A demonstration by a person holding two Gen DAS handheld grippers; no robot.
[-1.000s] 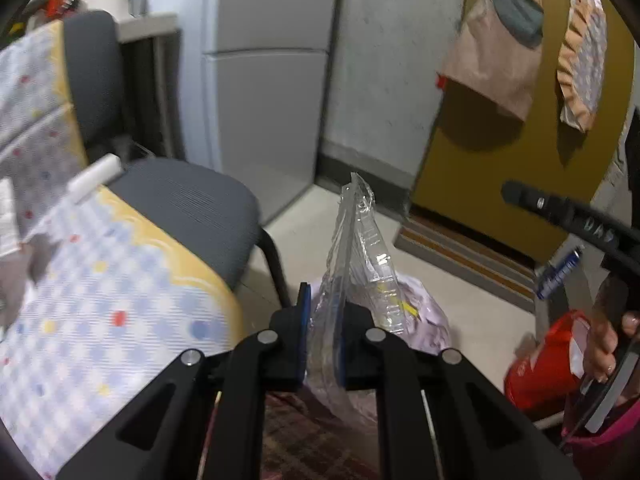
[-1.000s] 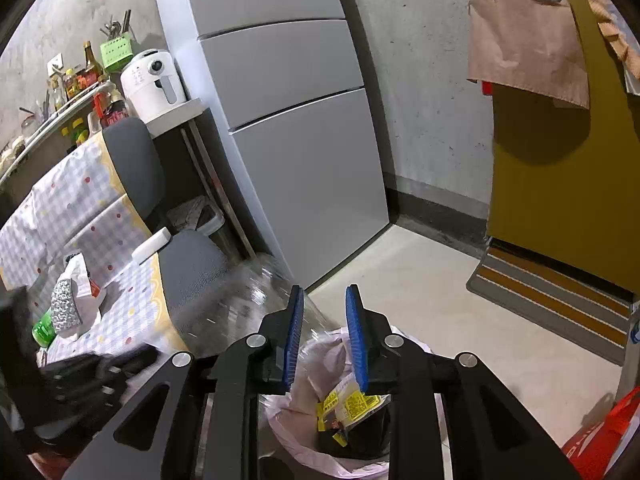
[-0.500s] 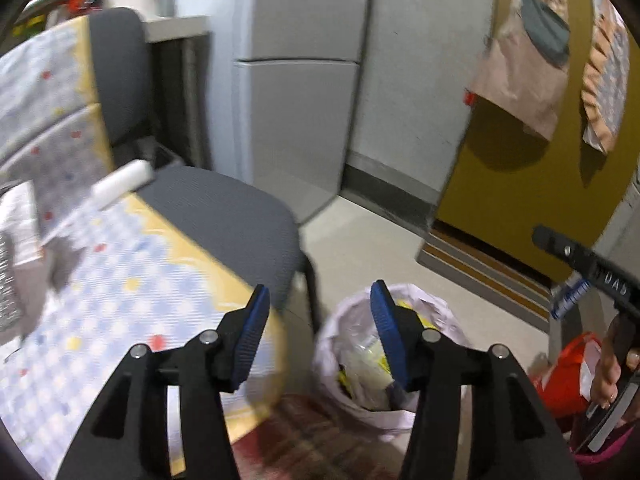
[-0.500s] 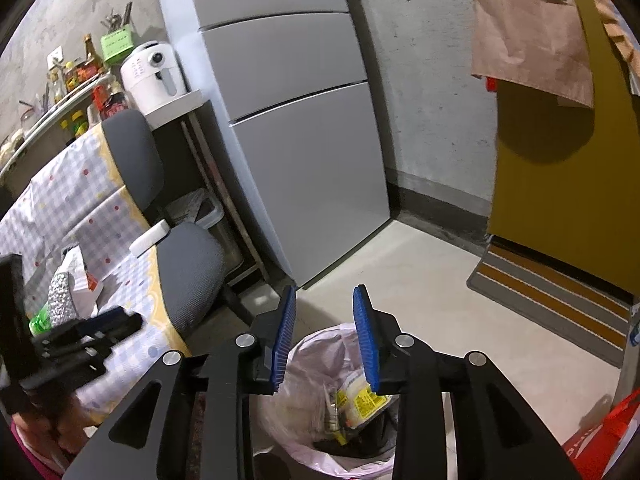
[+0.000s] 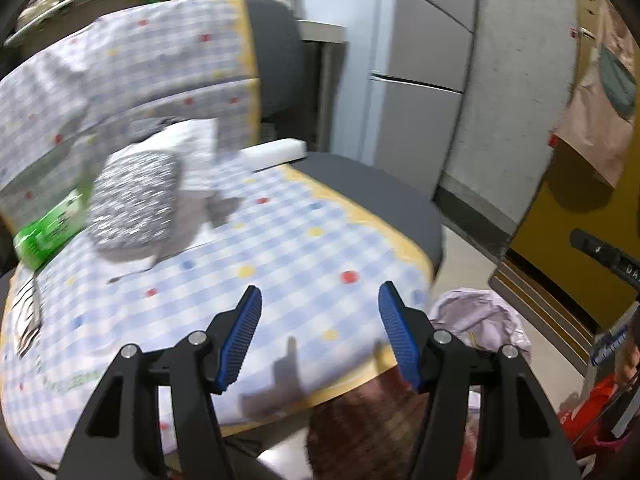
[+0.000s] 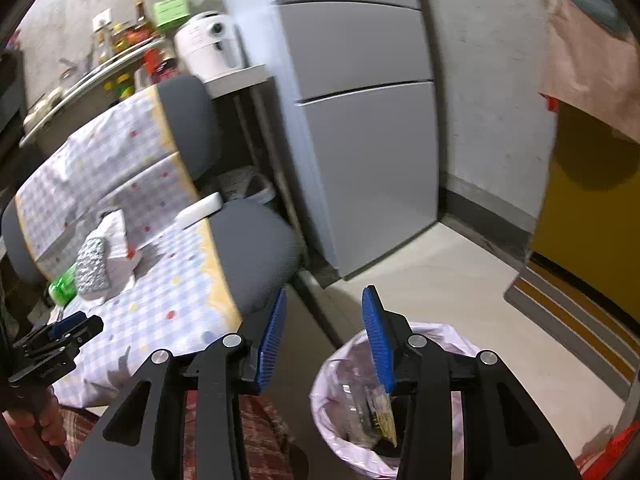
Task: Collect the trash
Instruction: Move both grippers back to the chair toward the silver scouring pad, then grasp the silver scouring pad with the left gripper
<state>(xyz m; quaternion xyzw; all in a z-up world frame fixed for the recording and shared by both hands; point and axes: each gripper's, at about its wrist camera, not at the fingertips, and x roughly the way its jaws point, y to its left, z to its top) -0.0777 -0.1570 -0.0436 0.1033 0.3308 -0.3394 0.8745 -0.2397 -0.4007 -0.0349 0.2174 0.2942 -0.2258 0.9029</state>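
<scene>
Left gripper (image 5: pixel 320 334): jaws opening, nothing between them, aimed at the chair, likely for more trash.
Right gripper (image 6: pixel 324 338): jaws opening, empty, beside the bin (image 6: pixel 400 400).
Trash: wrappers in the bin; silver bag (image 5: pixel 132 200) and green pack (image 5: pixel 48 228) on the seat.
Surface: checked cloth (image 5: pixel 280 248) over grey chair.
Room: fridge (image 6: pixel 360 120), pale floor, yellow door.

A grey refrigerator (image 6: pixel 360 140) is seen at twelve o'clock against a speckled grey wall (image 6: pixel 492 92). A pale tiled floor (image 6: pixel 452 288) is spread below, a mustard-yellow door (image 6: pixel 592 248) stands at three o'clock, and a cloth-draped chair (image 6: pixel 240 256) at nine.
</scene>
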